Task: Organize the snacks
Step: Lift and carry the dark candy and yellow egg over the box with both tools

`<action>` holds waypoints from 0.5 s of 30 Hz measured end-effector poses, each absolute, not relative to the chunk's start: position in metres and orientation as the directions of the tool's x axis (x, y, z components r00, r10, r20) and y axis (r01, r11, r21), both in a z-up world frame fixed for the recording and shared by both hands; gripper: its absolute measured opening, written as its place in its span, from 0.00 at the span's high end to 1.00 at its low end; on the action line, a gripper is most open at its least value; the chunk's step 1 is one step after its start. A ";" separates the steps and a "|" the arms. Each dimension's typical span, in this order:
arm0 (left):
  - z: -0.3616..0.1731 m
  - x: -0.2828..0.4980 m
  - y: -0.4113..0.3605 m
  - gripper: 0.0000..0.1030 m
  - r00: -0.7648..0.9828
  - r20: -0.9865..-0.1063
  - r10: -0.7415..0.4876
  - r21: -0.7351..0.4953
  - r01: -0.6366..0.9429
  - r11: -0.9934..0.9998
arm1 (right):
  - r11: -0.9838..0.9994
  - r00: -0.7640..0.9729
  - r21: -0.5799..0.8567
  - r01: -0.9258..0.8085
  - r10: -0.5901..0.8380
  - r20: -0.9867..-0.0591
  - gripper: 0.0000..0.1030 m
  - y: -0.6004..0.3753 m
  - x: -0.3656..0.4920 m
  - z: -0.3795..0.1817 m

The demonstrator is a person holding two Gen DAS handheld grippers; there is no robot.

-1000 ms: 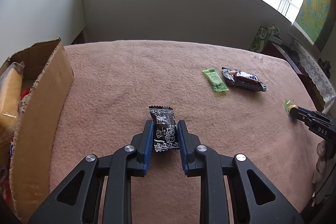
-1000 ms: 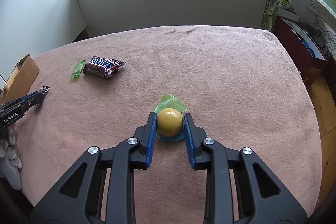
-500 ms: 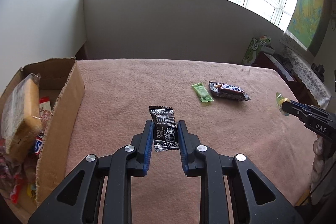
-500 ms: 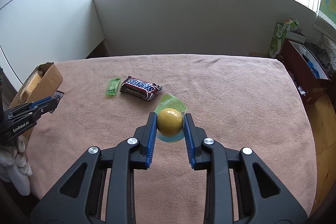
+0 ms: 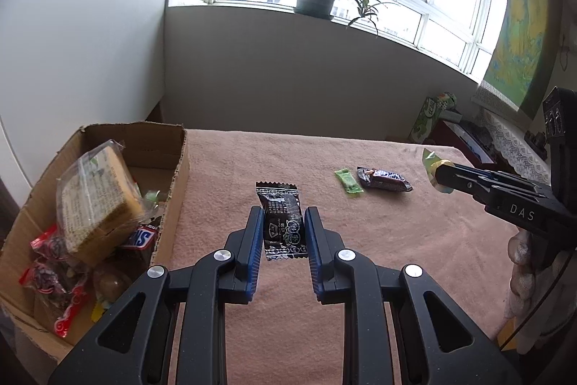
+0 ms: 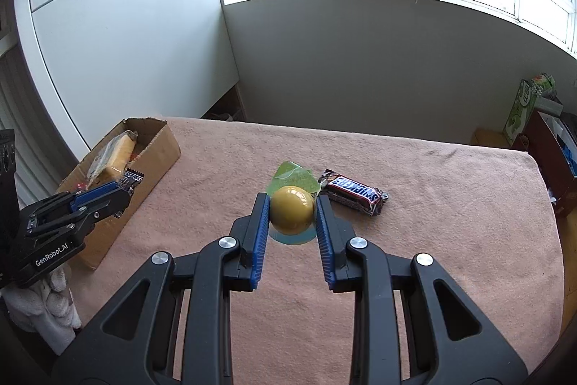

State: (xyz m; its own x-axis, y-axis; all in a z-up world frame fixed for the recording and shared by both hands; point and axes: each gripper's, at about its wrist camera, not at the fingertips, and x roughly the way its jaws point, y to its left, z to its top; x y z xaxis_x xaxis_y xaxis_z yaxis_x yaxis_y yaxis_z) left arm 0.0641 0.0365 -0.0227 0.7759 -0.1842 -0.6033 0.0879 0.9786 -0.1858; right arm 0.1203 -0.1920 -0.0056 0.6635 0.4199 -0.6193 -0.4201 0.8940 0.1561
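- Pink cloth covers the worktop; a Snickers and a green bar lie on it, far from the box.
- The left tool pinches a black packet.
- The right tool squeezes a yellow jelly cup.
- The round cup may slip out if the tool tips.
- The thin packet may catch on the box wall and fall outside.
- The 2 tools may bump over the full box.
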 end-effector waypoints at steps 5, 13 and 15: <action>-0.023 0.048 0.057 0.80 0.793 -0.591 -0.149 -0.177 0.054 0.983 | 0.857 0.627 0.188 -0.480 0.485 -0.610 0.75 -0.152 0.121 0.001; -0.028 0.029 0.102 0.80 0.806 -0.585 -0.089 -0.181 -0.023 0.983 | 0.805 0.573 0.229 -0.548 0.561 -0.598 0.75 -0.089 0.126 0.006; -0.030 0.022 0.115 0.80 0.810 -0.581 -0.073 -0.187 -0.047 0.981 | 0.794 0.558 0.249 -0.555 0.577 -0.596 0.75 -0.075 0.129 0.005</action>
State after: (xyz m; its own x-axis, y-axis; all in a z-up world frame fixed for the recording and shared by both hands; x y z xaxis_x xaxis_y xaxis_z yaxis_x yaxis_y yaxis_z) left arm 0.0220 0.1152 -0.0300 0.8105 -0.0725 -0.5813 -0.0465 0.9812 -0.1873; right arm 0.1293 -0.0754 0.0046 0.5585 0.5774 -0.5956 -0.5551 0.7937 0.2489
